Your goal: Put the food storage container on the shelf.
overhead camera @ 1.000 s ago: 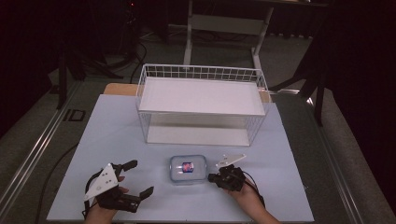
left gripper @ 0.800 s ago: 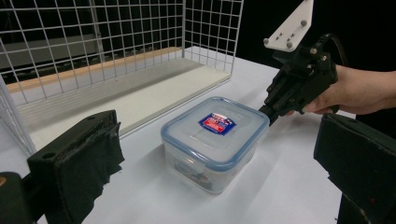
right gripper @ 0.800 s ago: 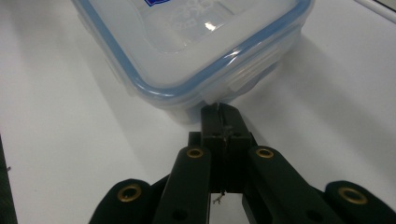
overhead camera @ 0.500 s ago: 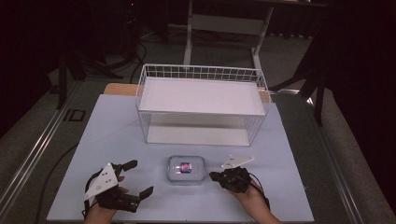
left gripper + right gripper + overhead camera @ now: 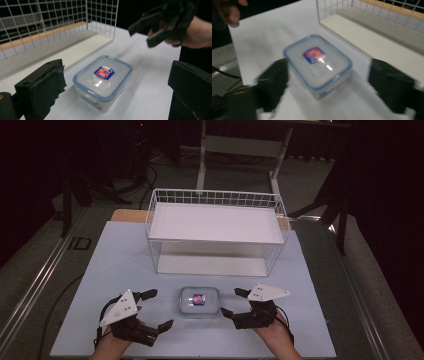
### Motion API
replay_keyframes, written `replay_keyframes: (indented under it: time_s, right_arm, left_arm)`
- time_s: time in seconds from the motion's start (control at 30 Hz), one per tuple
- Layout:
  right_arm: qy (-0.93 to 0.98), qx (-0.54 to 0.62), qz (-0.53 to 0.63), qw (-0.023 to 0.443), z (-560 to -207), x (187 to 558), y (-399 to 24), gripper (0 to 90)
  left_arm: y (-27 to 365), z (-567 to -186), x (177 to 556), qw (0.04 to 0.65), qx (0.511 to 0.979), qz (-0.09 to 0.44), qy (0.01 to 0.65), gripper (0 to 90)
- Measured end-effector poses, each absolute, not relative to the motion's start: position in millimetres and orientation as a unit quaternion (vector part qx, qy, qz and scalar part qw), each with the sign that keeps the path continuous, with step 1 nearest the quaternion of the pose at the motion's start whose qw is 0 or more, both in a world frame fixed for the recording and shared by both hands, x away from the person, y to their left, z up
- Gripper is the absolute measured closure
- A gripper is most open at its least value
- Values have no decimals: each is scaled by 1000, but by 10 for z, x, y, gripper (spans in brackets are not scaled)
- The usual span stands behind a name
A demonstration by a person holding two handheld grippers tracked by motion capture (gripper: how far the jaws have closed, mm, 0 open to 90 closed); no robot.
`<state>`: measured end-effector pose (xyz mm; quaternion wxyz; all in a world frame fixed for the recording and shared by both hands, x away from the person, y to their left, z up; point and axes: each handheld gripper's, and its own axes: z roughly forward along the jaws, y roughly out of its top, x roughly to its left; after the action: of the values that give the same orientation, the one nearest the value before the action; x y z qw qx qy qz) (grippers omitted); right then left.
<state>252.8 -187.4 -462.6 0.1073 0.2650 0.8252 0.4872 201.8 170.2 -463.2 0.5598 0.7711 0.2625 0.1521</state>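
One plastic box (image 5: 199, 301) with a clear body, a blue-edged lid and a small red and blue label sits flat on the pale blue mat (image 5: 125, 260), near its front edge and just in front of the white wire basket (image 5: 216, 234); its place matches the earlier pictures. Two hand-held grippers flank it. Right gripper (image 5: 236, 303): a second ago it sat close against the box's right side with its jaws drawn together; it now stands a little off to the right, its jaws have just been opening and are spread wide, nothing gripped. In the right gripper view the box (image 5: 318, 64) lies on the mat between and beyond the two black pads, apart from both as far as the blur lets one judge. Left gripper (image 5: 157, 309): jaws spread wide, empty, to the left of the box and apart from it, placed much as before, perhaps slightly raised. In the left gripper view the box (image 5: 103, 81) lies ahead between the two pads, untouched, with the right gripper (image 5: 140, 35) and the hand (image 5: 193, 33) that holds it beyond, above the mat. Basket: upright, a white board across its top, unmoved.
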Motion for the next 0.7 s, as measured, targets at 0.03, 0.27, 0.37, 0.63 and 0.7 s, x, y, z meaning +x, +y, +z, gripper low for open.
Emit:
replay_keyframes:
  time_s: [0.03,0.27,0.37,0.63,0.7]
  right_arm:
    - [821,266,492,112,-4604,2525,-1874,143]
    - [798,285,505,167,-4475,2486,-1858,144]
    - [794,271,517,169,-4476,2489,-1856,188]
    - [805,291,499,136,-4572,2587,-1795,190]
    - [808,302,490,128,-4594,2621,-1788,189]
  left_arm:
    - [1684,-4621,2037,555,776,143,264,17]
    - [1571,-4542,2123,550,778,117,280,17]
    - [1545,-4515,2168,562,767,101,293,17]
    - [1516,-4571,2363,548,765,61,332,17]
    - [1538,-4613,2414,541,764,57,347,17]
